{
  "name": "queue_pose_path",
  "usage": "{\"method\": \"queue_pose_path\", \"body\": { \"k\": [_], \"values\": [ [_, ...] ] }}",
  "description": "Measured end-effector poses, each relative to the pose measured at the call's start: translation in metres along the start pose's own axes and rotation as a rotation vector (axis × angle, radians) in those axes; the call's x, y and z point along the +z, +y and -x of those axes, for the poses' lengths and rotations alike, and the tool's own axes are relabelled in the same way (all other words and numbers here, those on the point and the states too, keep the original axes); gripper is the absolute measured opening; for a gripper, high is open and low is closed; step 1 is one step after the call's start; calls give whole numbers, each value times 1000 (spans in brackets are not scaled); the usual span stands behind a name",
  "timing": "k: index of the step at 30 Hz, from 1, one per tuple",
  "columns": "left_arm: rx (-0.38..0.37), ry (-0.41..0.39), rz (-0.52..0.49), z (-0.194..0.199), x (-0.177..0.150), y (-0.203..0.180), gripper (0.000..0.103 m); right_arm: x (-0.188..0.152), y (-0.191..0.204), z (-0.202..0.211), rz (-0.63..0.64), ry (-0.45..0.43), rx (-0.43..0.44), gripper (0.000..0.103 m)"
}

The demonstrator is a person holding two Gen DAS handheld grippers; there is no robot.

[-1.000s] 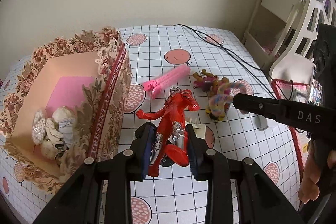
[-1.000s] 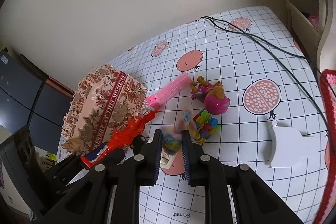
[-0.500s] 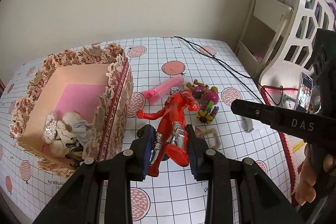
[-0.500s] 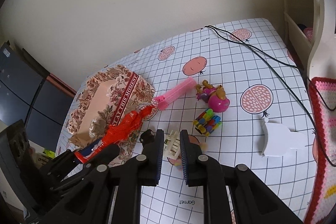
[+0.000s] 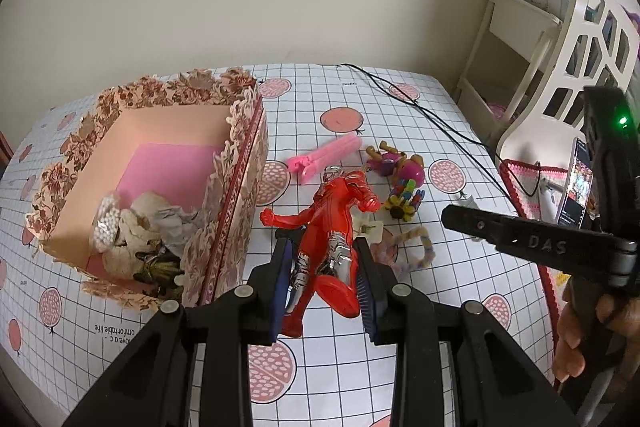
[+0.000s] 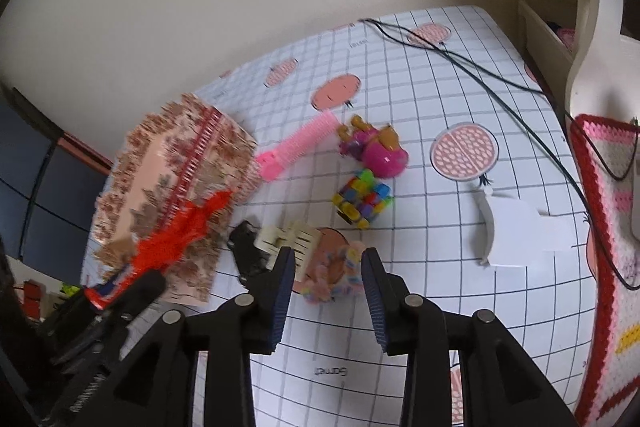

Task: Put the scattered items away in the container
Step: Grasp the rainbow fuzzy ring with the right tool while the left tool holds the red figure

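My left gripper is shut on the legs of a red action figure, held just right of the floral box. In the right wrist view the figure is a red blur in front of the box. My right gripper has its jaws opening. A pastel fuzzy loop lies on the checked cloth under the gap, and the pads do not touch it. The left wrist view shows this loop lying flat, with the right gripper's finger above it.
The box holds crumpled paper and a bead band. On the cloth lie a pink comb, a pink doll toy, a coloured block toy, a cream clip and a white stand. A black cable runs at the back.
The right gripper's jaws have widened and let go of the pastel loop, which now lies on the cloth. The left gripper has risen a little with the red figure.
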State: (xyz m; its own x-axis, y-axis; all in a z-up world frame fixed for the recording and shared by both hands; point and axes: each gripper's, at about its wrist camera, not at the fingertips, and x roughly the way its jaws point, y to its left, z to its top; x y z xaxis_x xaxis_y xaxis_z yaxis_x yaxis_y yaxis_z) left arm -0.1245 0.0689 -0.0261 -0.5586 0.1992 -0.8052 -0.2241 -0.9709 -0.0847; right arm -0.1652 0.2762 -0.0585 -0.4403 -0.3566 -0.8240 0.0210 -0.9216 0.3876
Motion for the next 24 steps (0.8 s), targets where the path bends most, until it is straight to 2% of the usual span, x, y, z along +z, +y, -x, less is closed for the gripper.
{"method": "queue_pose_path", "body": {
  "k": [14,20,24],
  "values": [
    [-4,42,24,-22,-7,11,32,-5,-10,-51,-18,84,-42,38],
    [-5,55,26,-28,-7,14,32,-8,-10,-66,-5,105,-57,31],
    [-8,64,37,-31,-7,17,32,-8,-11,-70,6,110,-68,18]
  ]
}}
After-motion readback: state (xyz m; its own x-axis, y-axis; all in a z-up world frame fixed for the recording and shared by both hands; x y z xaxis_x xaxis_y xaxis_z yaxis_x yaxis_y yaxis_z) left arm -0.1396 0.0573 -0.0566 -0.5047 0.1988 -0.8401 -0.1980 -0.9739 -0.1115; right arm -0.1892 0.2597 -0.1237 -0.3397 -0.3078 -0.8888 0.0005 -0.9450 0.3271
